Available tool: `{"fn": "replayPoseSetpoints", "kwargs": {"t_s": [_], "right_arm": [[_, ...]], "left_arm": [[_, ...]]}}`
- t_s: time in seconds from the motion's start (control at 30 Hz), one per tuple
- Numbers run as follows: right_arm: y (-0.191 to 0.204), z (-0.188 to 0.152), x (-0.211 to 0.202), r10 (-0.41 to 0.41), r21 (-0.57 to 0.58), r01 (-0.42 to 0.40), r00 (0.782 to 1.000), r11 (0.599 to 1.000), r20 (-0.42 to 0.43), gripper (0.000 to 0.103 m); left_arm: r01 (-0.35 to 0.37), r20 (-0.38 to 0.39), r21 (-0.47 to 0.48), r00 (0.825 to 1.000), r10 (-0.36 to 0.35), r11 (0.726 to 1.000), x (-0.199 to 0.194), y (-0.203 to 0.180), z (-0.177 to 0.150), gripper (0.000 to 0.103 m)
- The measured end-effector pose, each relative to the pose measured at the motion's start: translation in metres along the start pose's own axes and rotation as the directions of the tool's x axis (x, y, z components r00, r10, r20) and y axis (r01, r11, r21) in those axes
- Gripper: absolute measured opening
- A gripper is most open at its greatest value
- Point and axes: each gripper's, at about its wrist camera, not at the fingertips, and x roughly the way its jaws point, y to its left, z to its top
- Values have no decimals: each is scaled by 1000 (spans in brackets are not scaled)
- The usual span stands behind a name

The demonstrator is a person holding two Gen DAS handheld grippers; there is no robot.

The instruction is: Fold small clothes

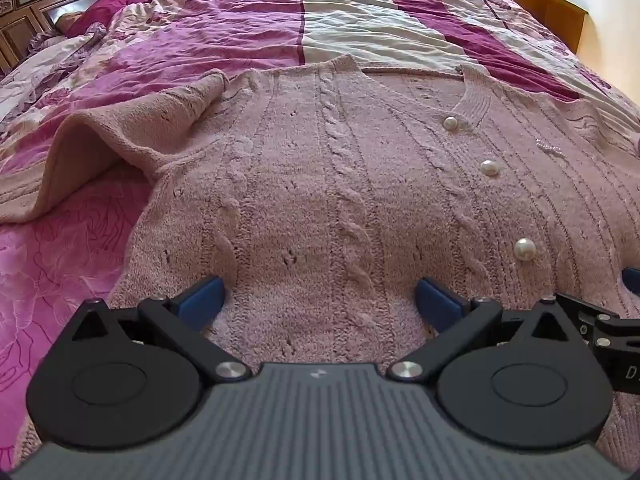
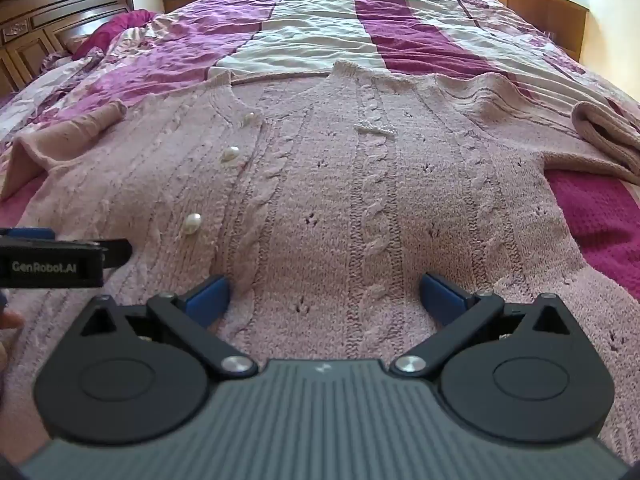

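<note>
A pale pink cable-knit cardigan (image 1: 340, 184) with pearl buttons (image 1: 525, 249) lies flat, front up, on the bed. Its left sleeve (image 1: 100, 140) is bunched out to the left. In the right wrist view the same cardigan (image 2: 360, 184) fills the middle, and its right sleeve (image 2: 600, 132) lies folded at the right. My left gripper (image 1: 320, 296) is open, low over the hem area, blue pads wide apart with knit between them. My right gripper (image 2: 324, 294) is open too, over the lower right half. The left gripper's side (image 2: 52, 258) shows at that view's left edge.
The bed is covered by a purple, magenta and white quilt (image 1: 240, 24). A dark wooden headboard (image 2: 44, 16) stands at the left and wooden cabinets (image 2: 540, 4) run along the far side. Part of a hand (image 2: 8, 320) shows at the left edge.
</note>
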Motion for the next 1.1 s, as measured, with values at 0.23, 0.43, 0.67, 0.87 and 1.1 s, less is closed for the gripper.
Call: {"fn": "replayPoseSetpoints", "kwargs": {"t_s": [0.23, 0.43, 0.67, 0.87, 1.1], "right_arm": [[0, 0, -1, 0, 1, 0, 1000, 1000, 1, 103], [0, -1, -1, -1, 0, 1, 1000, 1000, 2, 103], [0, -1, -1, -1, -1, 1, 1000, 1000, 3, 103], [0, -1, -1, -2, -2, 2, 1000, 1000, 4, 103], [0, -1, -1, -2, -2, 2, 1000, 1000, 5, 103]], "left_arm": [[-1, -1, 2, 1000, 1, 1000, 3, 0, -1, 103], [-2, -1, 2, 1000, 2, 1000, 3, 0, -1, 103], [-2, 0, 3, 1000, 2, 1000, 3, 0, -1, 103], [-2, 0, 3, 1000, 2, 1000, 3, 0, -1, 103], [-3, 0, 3, 1000, 3, 1000, 3, 0, -1, 103]]}}
